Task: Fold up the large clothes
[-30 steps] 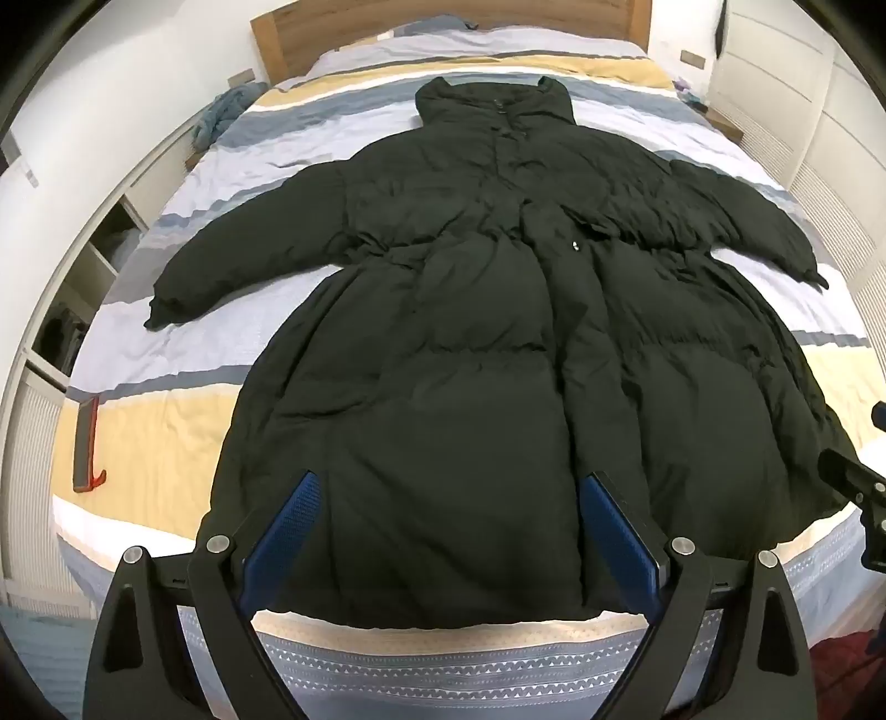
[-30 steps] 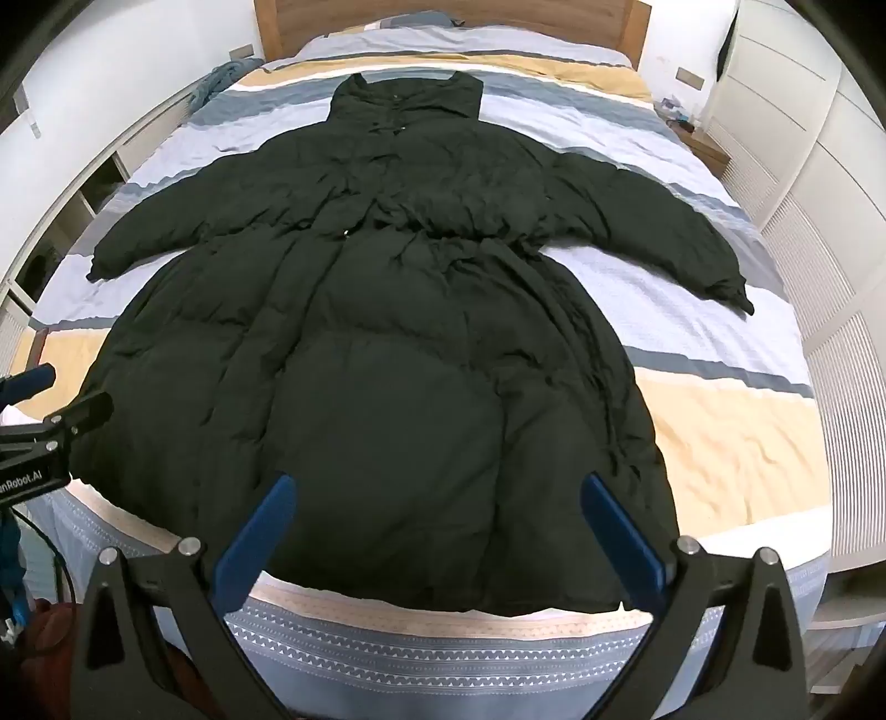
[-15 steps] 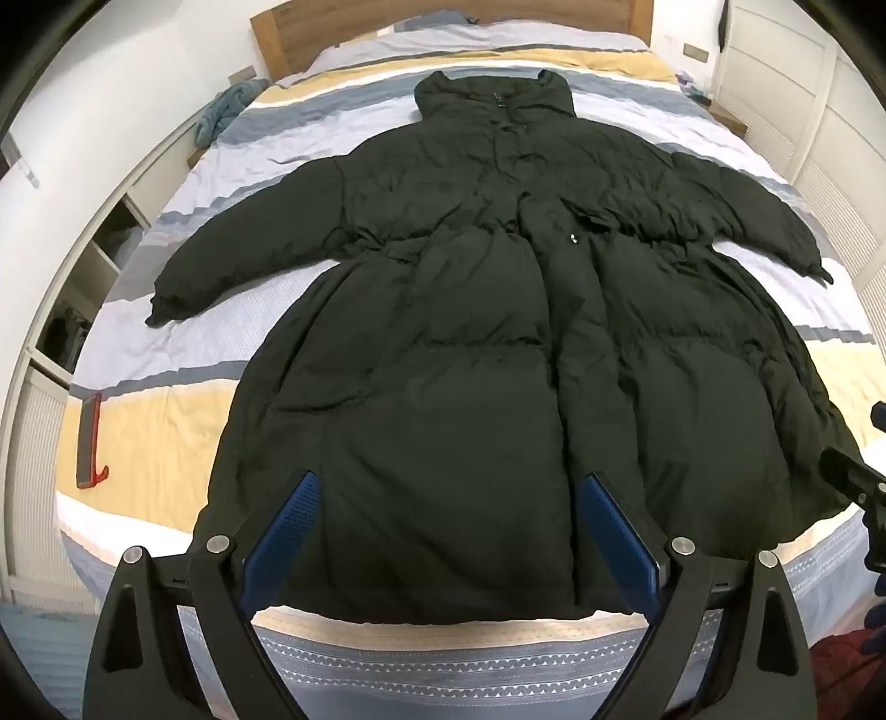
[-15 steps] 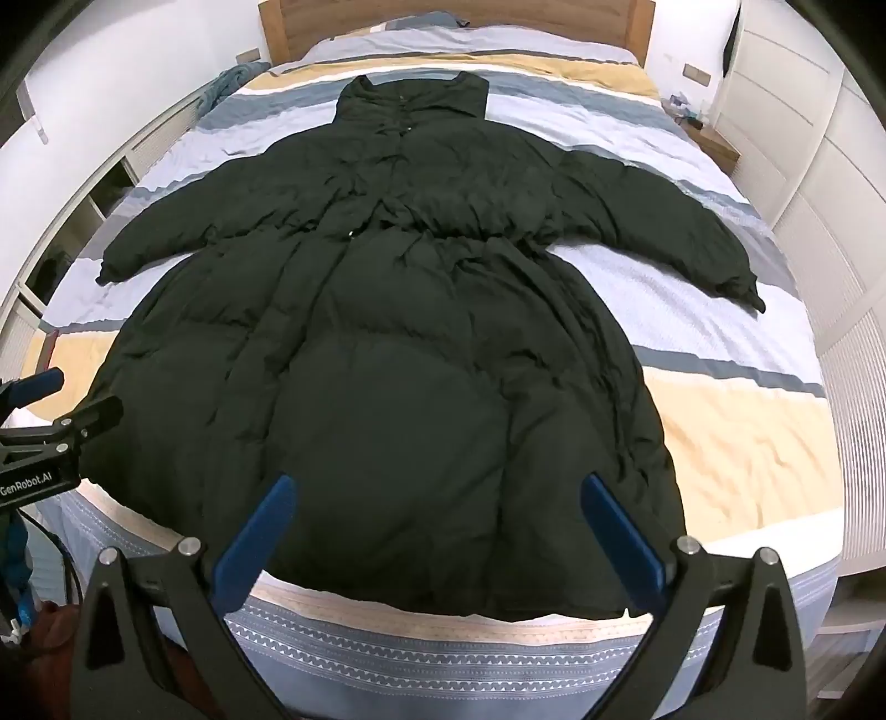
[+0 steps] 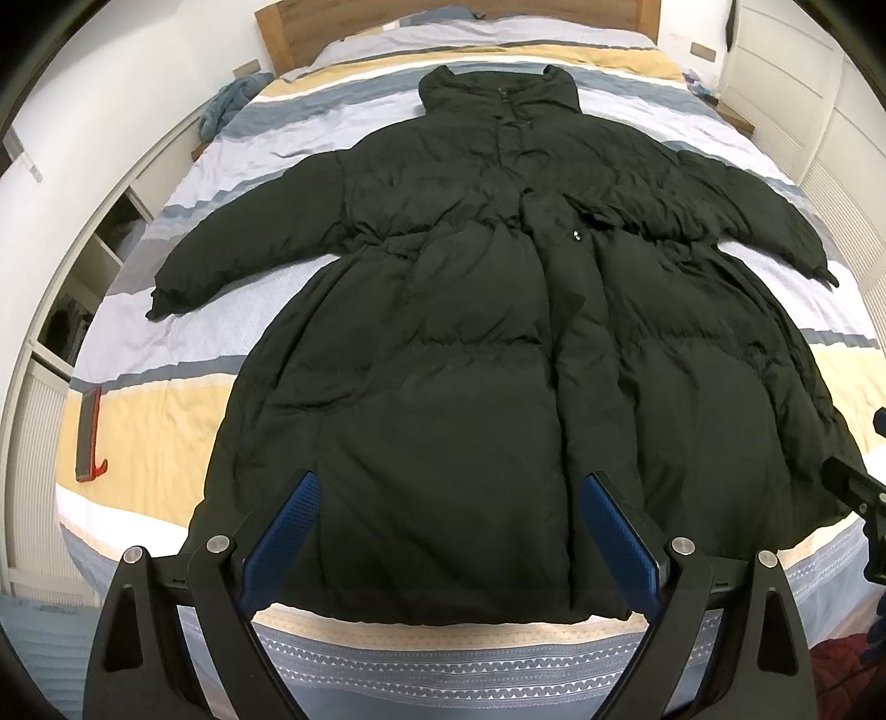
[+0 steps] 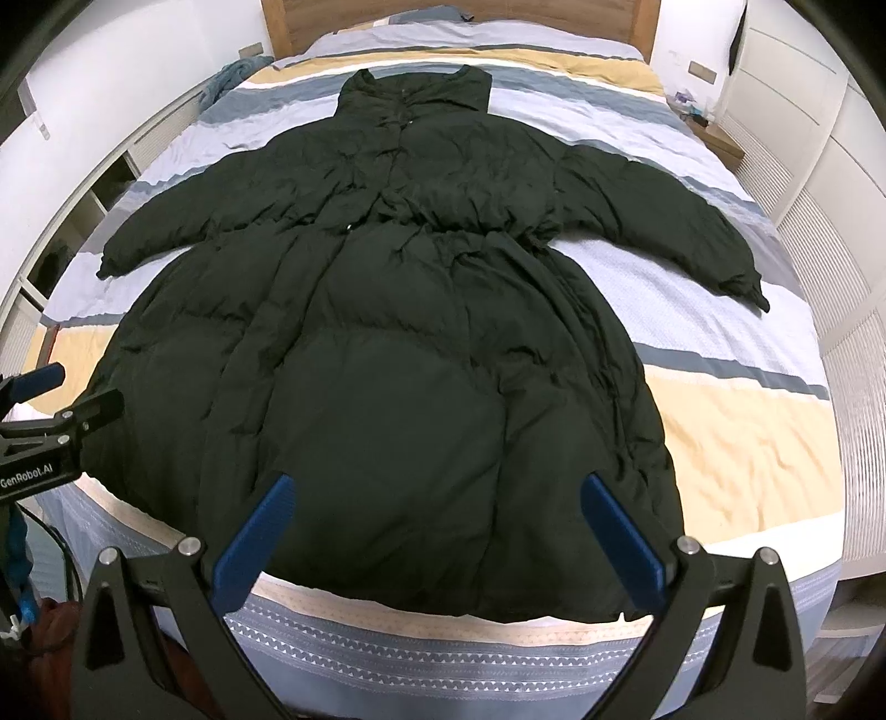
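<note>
A long black puffer coat point(image 5: 470, 360) lies flat and face up on the striped bed point(image 5: 144, 421), collar toward the headboard, both sleeves spread out. It also shows in the right wrist view point(image 6: 398, 360). My left gripper point(image 5: 448, 498) is open and empty, above the coat's hem near the foot of the bed. My right gripper point(image 6: 437, 498) is open and empty, above the hem further right. The left gripper's body shows at the left edge of the right wrist view point(image 6: 50, 437).
A wooden headboard point(image 5: 443, 16) stands at the far end. White shelving point(image 5: 83, 288) runs along the left, white wardrobe doors point(image 6: 830, 166) along the right. A red and grey object point(image 5: 88, 432) lies on the bed's left side. A blue cloth point(image 5: 221, 105) lies at the far left.
Both grippers have shifted slightly; the coat sits a little lower and nearer in both views. The coat itself has not moved.
</note>
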Motion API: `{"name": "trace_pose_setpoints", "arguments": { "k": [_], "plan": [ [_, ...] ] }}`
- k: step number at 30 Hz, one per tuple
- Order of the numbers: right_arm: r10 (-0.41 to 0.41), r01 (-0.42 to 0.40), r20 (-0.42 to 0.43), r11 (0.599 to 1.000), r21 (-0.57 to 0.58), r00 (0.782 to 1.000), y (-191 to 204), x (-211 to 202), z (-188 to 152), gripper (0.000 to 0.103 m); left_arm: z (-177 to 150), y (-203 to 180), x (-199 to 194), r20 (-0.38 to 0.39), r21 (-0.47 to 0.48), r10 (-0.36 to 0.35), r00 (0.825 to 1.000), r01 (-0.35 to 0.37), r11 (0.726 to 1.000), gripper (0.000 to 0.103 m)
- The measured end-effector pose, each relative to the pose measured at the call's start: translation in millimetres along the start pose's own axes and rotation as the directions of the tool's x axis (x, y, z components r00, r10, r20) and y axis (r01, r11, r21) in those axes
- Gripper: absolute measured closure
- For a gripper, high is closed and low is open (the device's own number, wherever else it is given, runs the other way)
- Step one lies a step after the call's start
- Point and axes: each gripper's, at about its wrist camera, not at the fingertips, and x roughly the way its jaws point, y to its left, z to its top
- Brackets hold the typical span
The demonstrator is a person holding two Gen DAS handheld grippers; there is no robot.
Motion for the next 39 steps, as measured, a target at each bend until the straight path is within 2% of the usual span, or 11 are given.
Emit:
{"name": "trace_pose_setpoints", "arguments": {
  "k": [19,32,39],
  "plan": [
    [0.012,-0.012,-0.003,1.000,-0.025,1.000,-2.8,3.8,5.2,0.000,0.6,-6.2,3.5,-0.018,-0.009,-0.005,1.000,0.005,1.000,0.009],
    [0.056,-0.056,-0.006,0.997,-0.053,0.998,-13.9,7.1,11.8,0.000,-8.0,-6.8,10.0,-0.048,-0.038,0.034,0.998,-0.036,0.999,0.009],
    [0.080,-0.081,-0.018,0.996,-0.040,0.997,-17.3,11.1,10.3,0.000,-7.7,-20.3,11.4,-0.069,-0.025,0.047,0.996,-0.049,0.998,0.009]
  ]
}}
